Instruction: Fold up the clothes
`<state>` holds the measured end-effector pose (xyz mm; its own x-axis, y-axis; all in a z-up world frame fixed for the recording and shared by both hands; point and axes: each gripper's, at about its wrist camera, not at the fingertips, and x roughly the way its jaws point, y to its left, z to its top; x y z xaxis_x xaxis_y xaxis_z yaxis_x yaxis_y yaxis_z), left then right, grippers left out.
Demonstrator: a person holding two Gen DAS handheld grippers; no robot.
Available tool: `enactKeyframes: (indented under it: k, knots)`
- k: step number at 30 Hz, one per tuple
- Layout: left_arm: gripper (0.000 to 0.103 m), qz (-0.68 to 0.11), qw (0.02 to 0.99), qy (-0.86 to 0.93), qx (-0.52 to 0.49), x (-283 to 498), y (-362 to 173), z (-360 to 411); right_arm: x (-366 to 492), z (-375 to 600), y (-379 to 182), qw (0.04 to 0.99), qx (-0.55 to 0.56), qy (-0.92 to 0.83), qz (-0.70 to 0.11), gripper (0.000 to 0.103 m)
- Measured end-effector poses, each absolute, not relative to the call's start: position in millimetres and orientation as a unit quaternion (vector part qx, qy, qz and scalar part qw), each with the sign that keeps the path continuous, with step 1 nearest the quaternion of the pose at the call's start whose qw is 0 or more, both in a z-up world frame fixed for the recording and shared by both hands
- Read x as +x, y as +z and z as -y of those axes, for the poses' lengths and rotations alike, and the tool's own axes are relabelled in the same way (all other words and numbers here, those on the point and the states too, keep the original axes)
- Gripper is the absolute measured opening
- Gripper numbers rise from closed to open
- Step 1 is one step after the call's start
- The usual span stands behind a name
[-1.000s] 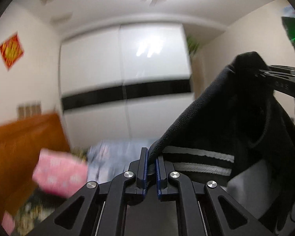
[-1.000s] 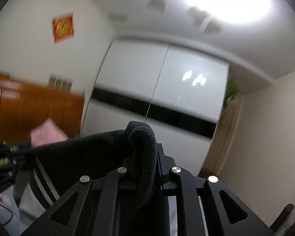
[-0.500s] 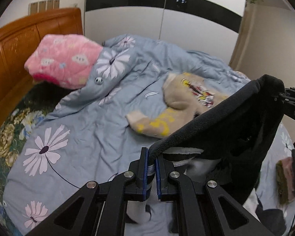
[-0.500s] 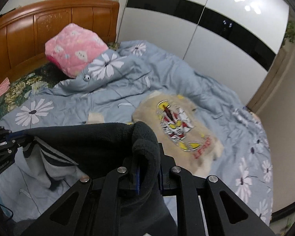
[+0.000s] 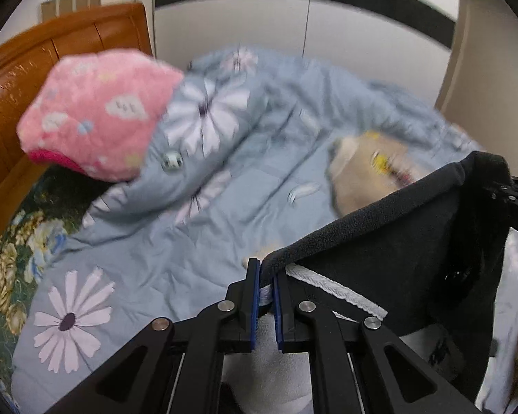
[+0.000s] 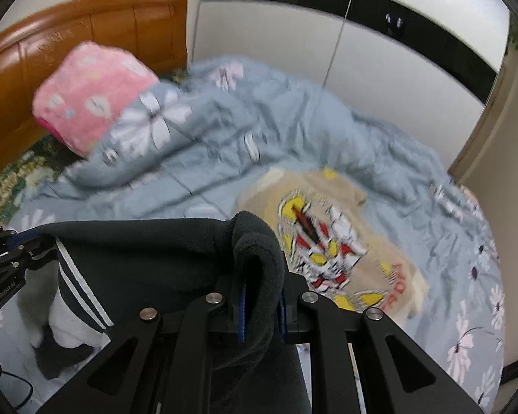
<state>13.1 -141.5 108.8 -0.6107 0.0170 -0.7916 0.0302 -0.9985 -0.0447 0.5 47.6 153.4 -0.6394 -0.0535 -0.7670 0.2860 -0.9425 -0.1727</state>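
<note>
Both claws, left gripper (image 5: pixel 266 291) and right gripper (image 6: pixel 261 305), clamp the black fleece garment (image 5: pixel 407 258) stretched between them.

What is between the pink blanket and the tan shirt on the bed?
Only the rumpled blue flowered duvet lies between pink blanket and tan shirt, clearest in right wrist view.

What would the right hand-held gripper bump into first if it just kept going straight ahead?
Probably the beige sweater lying on the blue quilt. The right hand-held gripper, clamped on the black garment, points down toward it, though blur makes depth uncertain.
</note>
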Motion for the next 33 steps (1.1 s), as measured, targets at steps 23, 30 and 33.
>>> enactKeyframes:
  k: [23,30,33]
  knots:
    - [0.044,-0.076,-0.019,-0.846,0.528,15,37,149,-17,-38,99,0.132,0.445,-0.873,-0.149,0.056]
    - [0.058,-0.093,-0.011,-0.86,0.502,87,72,163,66,-109,165,0.119,0.396,-0.906,-0.089,0.065]
    - [0.058,-0.118,0.008,-0.857,0.502,119,70,173,113,-155,156,0.089,0.42,-0.902,-0.051,0.065]
